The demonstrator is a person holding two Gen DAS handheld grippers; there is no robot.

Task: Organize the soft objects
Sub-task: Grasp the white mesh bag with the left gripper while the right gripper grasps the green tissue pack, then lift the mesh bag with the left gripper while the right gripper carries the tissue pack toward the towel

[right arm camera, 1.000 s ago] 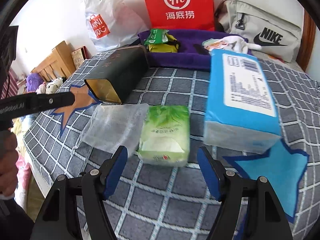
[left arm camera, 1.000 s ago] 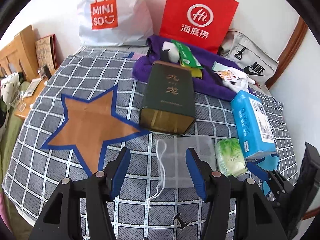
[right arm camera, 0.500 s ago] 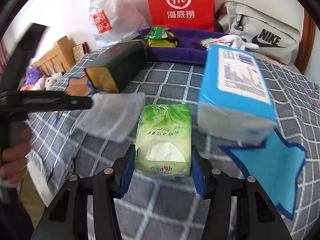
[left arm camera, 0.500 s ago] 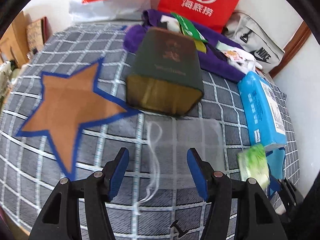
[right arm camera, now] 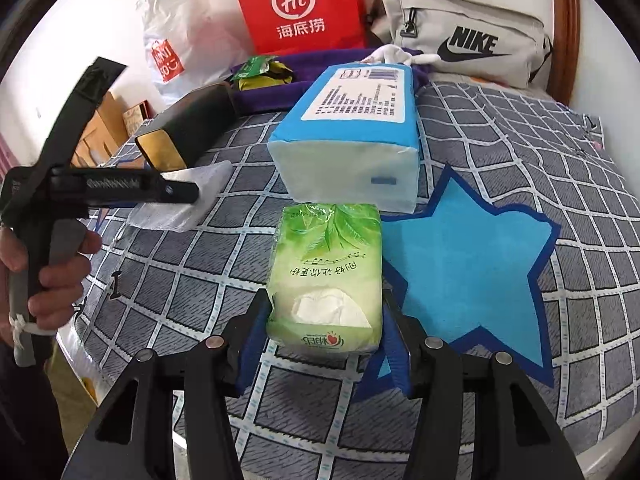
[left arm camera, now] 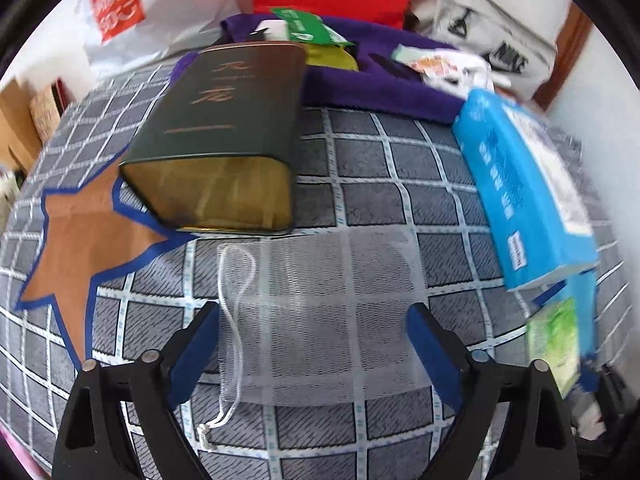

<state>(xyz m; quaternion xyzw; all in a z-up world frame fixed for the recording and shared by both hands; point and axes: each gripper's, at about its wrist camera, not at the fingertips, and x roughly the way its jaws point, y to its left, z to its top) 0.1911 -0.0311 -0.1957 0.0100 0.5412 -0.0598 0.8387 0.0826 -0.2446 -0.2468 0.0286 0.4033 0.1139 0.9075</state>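
Right wrist view: right gripper (right arm camera: 322, 354) was clamped on the near end of the green tissue pack (right arm camera: 326, 276), one blue finger on each side. The pack's long axis ran straight ahead along the fingers, toward the blue tissue brick (right arm camera: 352, 140) just beyond it.

Left wrist view: left gripper (left arm camera: 316, 350) spread wide, straddling the mesh drawstring pouch (left arm camera: 320, 316) flat on the checked bedspread (left arm camera: 400, 168); drawstring on its left side.
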